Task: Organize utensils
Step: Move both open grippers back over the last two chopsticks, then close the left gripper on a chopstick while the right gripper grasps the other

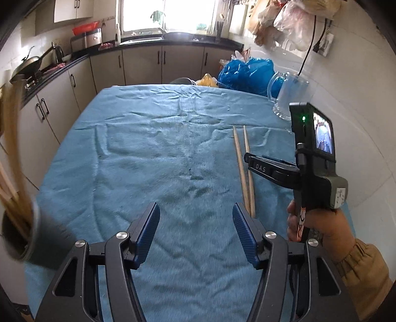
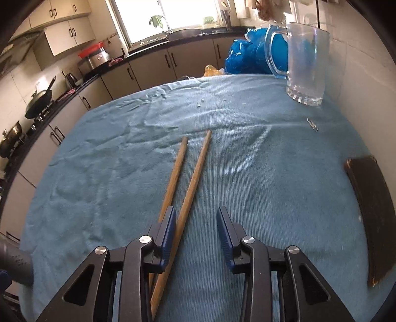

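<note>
A bright window [image 1: 164, 14] sits above the black counter [image 1: 173, 40]; beige cabinets [image 1: 142, 64] run below it and along the left; white tiled wall [image 1: 346, 81] right of it; daylight floods in.

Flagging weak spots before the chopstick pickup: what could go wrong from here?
1. The right gripper is open over two chopsticks that splay apart toward the far end; one lies between the jaws, the other under the left finger, so closing may catch only one or pinch them crossed.
2. The blue cloth is wrinkled and could get pinched along.
3. The grey utensil holder sits at the cloth's left edge, near the left gripper; a bump might tip it.
</note>
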A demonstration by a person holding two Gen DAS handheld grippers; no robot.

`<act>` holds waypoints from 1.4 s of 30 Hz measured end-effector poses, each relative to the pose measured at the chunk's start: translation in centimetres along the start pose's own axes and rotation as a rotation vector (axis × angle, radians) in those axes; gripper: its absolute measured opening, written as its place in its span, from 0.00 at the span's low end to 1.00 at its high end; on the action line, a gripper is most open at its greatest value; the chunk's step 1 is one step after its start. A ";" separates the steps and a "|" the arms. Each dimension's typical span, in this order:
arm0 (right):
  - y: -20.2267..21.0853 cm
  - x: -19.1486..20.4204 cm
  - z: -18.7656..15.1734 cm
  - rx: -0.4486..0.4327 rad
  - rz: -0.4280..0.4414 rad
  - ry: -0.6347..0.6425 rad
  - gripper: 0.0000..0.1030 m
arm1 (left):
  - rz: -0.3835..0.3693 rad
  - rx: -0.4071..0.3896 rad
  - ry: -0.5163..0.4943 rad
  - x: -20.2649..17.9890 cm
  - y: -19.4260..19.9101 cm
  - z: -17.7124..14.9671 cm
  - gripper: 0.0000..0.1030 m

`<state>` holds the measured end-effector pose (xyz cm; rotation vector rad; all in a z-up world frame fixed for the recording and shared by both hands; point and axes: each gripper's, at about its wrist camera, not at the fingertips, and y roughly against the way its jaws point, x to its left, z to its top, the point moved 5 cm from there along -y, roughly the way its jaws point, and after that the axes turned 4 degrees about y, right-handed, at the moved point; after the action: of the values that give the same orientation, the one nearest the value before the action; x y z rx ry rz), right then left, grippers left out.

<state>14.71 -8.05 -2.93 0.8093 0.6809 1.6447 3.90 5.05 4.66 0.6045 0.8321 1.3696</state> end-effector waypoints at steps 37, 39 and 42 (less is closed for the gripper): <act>11.3 -6.4 -14.1 0.147 0.038 0.091 0.11 | -0.236 0.331 -0.035 -2.6 -0.5 -10.5 0.06; 11.3 -6.7 -14.0 0.160 0.043 0.081 0.12 | -0.207 0.294 -0.076 -3.0 0.1 -9.6 0.07; 10.6 -6.7 -13.3 0.198 0.055 0.067 0.14 | -0.178 0.280 -0.097 -3.8 -0.6 -7.7 0.07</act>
<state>-1.17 -17.11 -3.55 0.9248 0.8859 1.6782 -1.94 0.46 0.26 0.7869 0.9828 1.0624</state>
